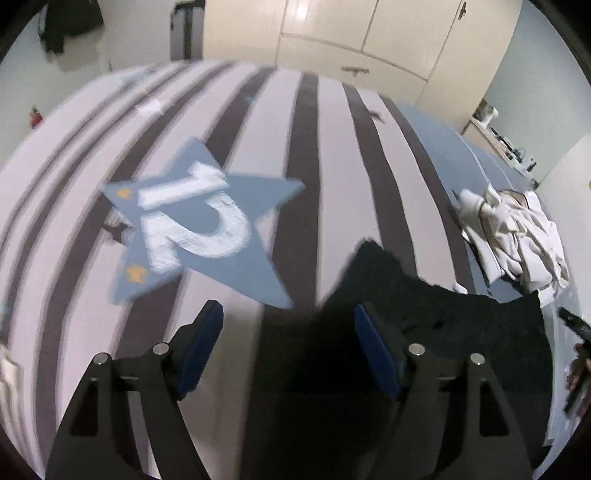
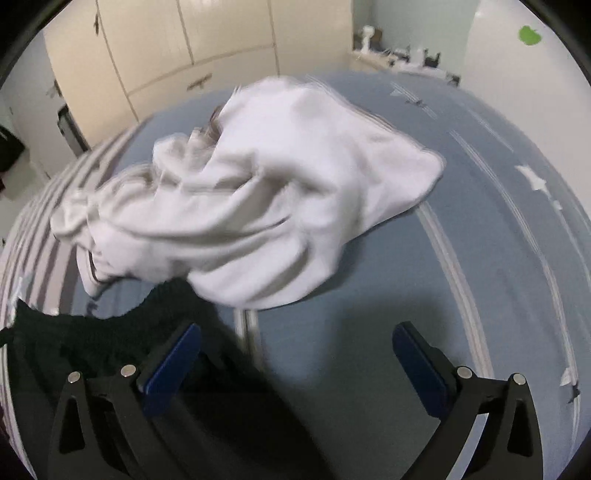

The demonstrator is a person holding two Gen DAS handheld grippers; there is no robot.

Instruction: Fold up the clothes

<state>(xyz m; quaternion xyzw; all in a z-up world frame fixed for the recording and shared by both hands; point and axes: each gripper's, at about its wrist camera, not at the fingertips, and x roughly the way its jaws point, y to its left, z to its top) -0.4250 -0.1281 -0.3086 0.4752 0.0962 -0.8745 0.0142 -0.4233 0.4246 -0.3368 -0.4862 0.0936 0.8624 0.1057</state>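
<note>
A black garment (image 1: pixel 461 332) lies crumpled on the bed at the lower right of the left wrist view. My left gripper (image 1: pixel 288 328) hovers over its left edge with the jaws wide apart; the dark cloth lies under them and the pads do not press on it. A crumpled white garment (image 1: pixel 517 236) lies beyond it on the right. In the right wrist view the white garment (image 2: pixel 258 206) fills the middle and the black garment (image 2: pixel 92 343) reaches in from the lower left, under the left finger. My right gripper (image 2: pixel 295 358) is open over bare blue bed cover.
The bed cover (image 1: pixel 332 147) has grey and white stripes with a blue star (image 1: pixel 258 206) bearing a white 12, and a plain blue part (image 2: pixel 480 229) on the right. Cream wardrobe doors (image 1: pixel 369 33) stand behind the bed. A shelf with small items (image 2: pixel 399 55) is at the far right.
</note>
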